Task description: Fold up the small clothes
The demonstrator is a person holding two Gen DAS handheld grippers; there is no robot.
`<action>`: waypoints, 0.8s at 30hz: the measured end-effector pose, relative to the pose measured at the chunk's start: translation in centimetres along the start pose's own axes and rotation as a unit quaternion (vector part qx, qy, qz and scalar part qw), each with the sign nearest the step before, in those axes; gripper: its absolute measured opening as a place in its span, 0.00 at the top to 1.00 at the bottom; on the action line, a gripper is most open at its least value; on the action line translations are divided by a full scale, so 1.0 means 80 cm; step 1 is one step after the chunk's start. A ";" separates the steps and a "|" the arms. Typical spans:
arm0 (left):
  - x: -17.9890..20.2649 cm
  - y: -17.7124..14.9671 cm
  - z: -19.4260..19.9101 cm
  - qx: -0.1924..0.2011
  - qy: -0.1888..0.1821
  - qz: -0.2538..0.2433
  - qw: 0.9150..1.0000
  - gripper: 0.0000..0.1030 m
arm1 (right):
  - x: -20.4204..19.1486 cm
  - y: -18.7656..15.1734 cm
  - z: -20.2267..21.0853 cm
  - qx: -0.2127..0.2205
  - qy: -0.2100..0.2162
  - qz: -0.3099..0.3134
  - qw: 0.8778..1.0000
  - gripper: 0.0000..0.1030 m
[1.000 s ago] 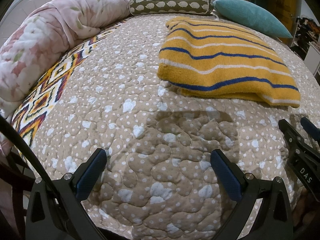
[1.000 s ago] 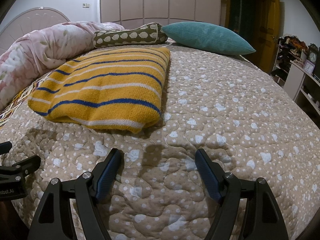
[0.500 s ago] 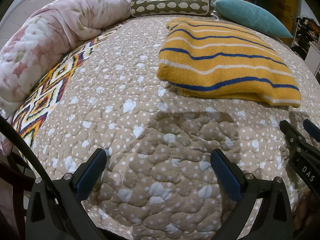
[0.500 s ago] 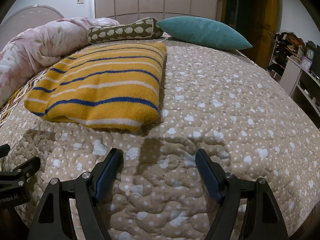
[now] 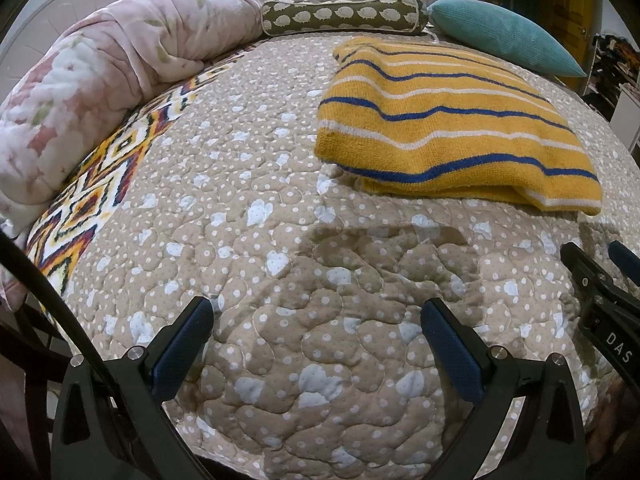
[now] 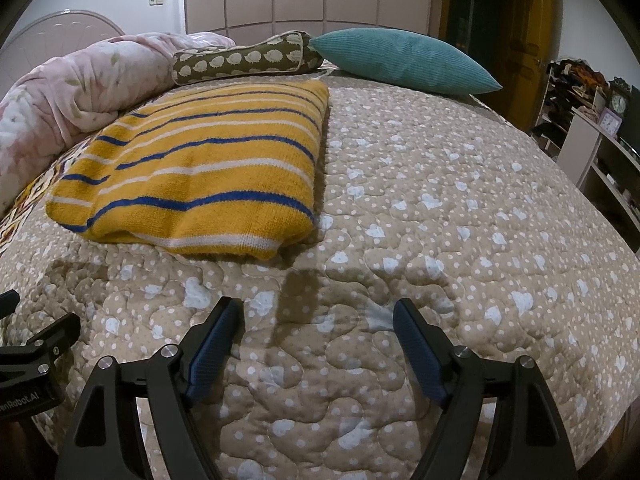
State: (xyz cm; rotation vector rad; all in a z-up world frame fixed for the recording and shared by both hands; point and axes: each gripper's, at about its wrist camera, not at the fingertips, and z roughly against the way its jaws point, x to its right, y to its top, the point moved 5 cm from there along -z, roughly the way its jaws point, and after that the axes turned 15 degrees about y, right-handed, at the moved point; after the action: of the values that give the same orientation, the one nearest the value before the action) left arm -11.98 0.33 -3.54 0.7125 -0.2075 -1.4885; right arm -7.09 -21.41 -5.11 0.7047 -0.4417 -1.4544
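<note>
A yellow knit sweater (image 5: 452,128) with blue and white stripes lies folded into a rectangle on the bed; it also shows in the right wrist view (image 6: 200,168). My left gripper (image 5: 316,320) is open and empty, above the quilt, near the bed's front edge, short of the sweater. My right gripper (image 6: 318,324) is open and empty, also short of the sweater's near edge. The right gripper's fingers (image 5: 592,280) show at the right edge of the left wrist view. Part of the left gripper (image 6: 36,344) shows at the left edge of the right wrist view.
The bed has a beige dotted quilt (image 6: 460,220). A rolled pink floral duvet (image 5: 100,80) lies along the left. A brown bolster (image 5: 344,16) and a teal pillow (image 6: 404,60) lie at the head. Shelves (image 6: 600,152) stand right of the bed.
Both grippers have tilted up and drawn back a little, so the sweater sits slightly lower and farther in view. The sweater has not moved. Both grippers stay open.
</note>
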 end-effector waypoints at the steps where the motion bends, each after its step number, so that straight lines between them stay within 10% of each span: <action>1: -0.001 0.000 0.000 0.001 0.001 0.001 1.000 0.00 | 0.000 -0.001 0.000 0.000 0.000 -0.001 1.000 0.19; 24: 0.000 0.000 0.002 0.003 0.004 0.003 1.000 0.00 | 0.001 -0.002 0.001 0.001 0.001 -0.001 1.000 0.17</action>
State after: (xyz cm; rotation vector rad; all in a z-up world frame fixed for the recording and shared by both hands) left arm -12.07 0.28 -3.42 0.7213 -0.2080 -1.4801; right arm -7.24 -21.50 -5.16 0.7094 -0.4407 -1.4550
